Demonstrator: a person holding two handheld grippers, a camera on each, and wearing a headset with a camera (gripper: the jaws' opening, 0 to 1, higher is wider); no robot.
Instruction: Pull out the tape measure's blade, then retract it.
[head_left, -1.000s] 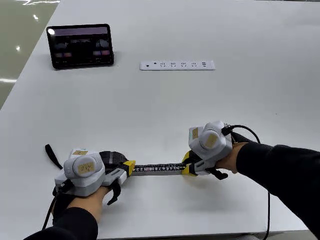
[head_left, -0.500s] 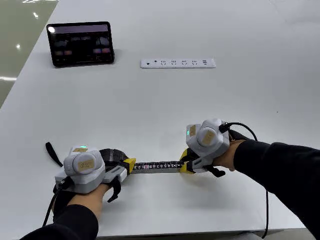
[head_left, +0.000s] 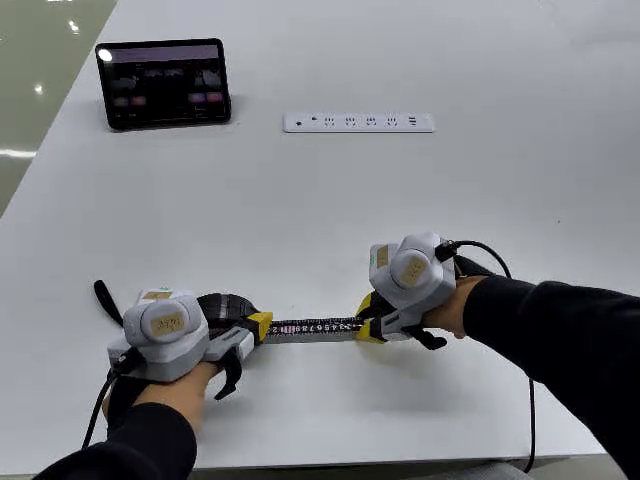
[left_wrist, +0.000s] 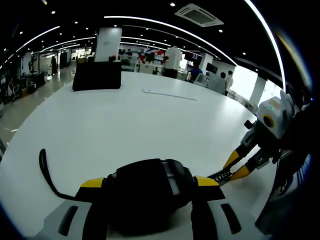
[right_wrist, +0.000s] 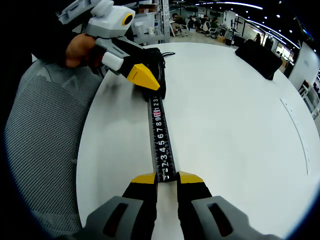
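— Where is the tape measure (head_left: 225, 308) relative to the two claws?

— Its black body lies on the white table (head_left: 300, 220), near the front edge on the person's left. It is wedged between the yellow-tipped jaws of the left gripper (left_wrist: 150, 184), which press against it from both sides. In the left gripper view it sits low and centred, one yellow tip at each flank.

— And the blade (right_wrist: 160, 135)?

— It is out of the case and runs flat along the table to the right gripper (right_wrist: 167, 178). That gripper's jaws are closed on its free end, pinching it between the two yellow tips. The two grippers sit near each other, with the blade bridging the gap.

— Anything readable?

— In the right gripper view the blade shows black numerals, 2 to 9, counting away from the jaws. Next comes a red mark, then 1, 2, 3 up to the case mouth. Any print on the case is too small to tell.

— What else is there?

— A black strap (head_left: 103, 298) trails from the case toward the left. Farther back a dark tablet (head_left: 163, 83) stands upright, its screen too blurred to read. A white power strip (head_left: 358, 123) lies flat to its right, well apart from the grippers.
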